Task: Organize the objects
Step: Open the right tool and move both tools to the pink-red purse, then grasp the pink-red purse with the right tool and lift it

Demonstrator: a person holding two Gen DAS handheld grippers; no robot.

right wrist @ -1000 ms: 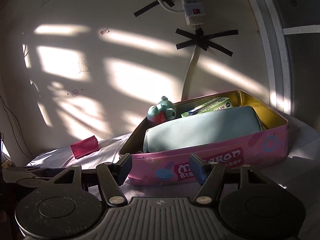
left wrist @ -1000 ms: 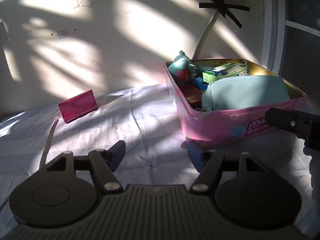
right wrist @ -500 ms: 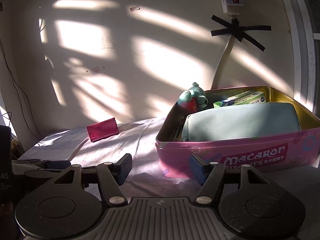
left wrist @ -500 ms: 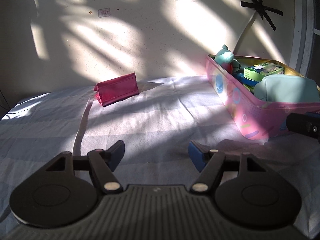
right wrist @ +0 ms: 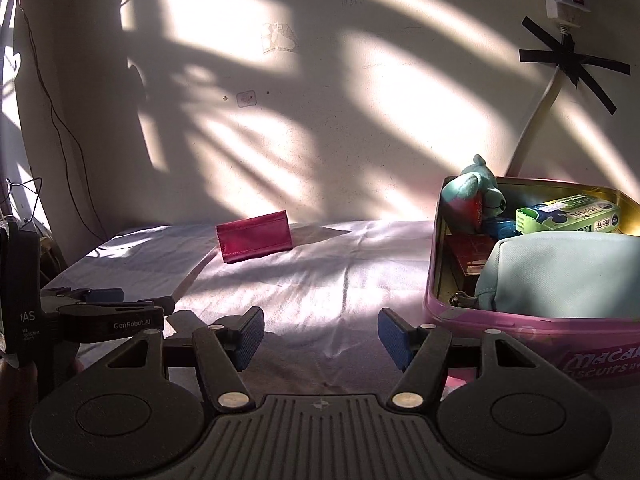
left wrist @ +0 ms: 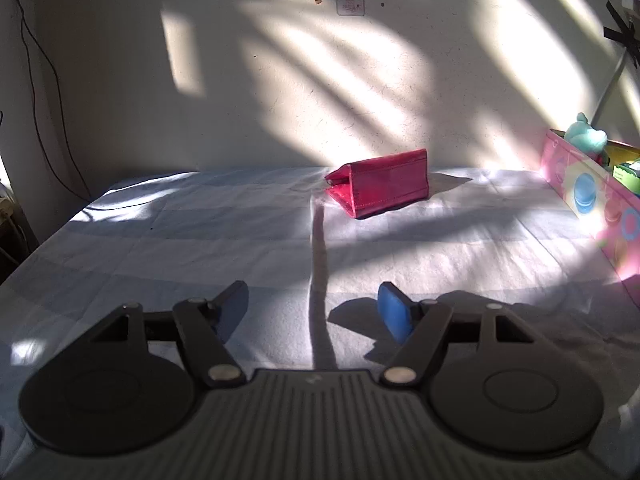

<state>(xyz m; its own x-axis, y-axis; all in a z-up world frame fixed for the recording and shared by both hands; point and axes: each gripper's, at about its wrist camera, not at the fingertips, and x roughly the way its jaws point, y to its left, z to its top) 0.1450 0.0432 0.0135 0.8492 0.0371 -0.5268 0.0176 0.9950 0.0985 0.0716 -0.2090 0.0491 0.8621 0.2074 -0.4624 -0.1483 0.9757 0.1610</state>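
With both the left gripper (left wrist: 313, 311) and right gripper (right wrist: 321, 335) open and empty, the red wallet (left wrist: 383, 182) is likely next for the pink tin (right wrist: 500, 322), needing a forward reach.

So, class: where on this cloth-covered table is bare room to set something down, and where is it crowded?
Bare white cloth lies between the red folded wallet by the wall and both open grippers, and left of the wallet. The pink biscuit tin is crowded: pale blue pouch, teal plush toy, green box.
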